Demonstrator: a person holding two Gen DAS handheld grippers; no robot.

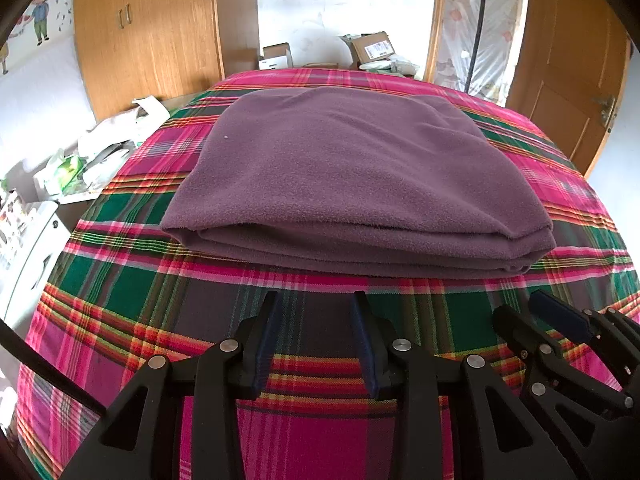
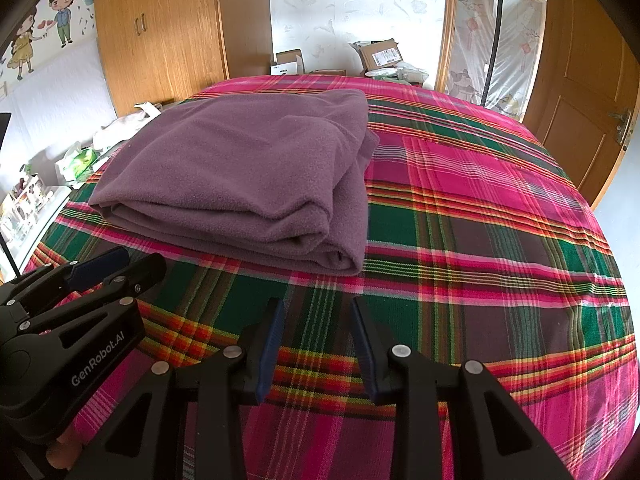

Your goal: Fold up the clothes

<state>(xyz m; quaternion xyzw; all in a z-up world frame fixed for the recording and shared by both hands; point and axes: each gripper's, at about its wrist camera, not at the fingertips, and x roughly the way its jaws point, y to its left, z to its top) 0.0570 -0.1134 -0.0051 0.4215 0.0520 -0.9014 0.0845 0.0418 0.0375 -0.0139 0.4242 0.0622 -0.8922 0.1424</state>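
- A purple fleece garment lay folded into a thick, roughly rectangular stack on a bed covered by a pink, green and red plaid bedspread
- The stack's layered edges faced the cameras, and its top was smooth apart from a few soft wrinkles
- In the right wrist view the garment sat on the left half of the bed, leaving the right half of the bedspread bare
- The left gripper hovered over the plaid cloth just short of the garment's near edge, its jaws spread with only bedspread showing between them
- The right gripper hung beside it, also short of the garment, its jaws likewise apart and pinching nothing
- Each gripper showed at the edge of the other's view, the two near each other and neither touching the garment
- Blue pads lined the inner faces of the black fingers
- Behind the bed stood a wooden wardrobe, and some cardboard boxes sat against the white wall
- A wooden door stood at the right, and white bags and packets cluttered the left side of the bed
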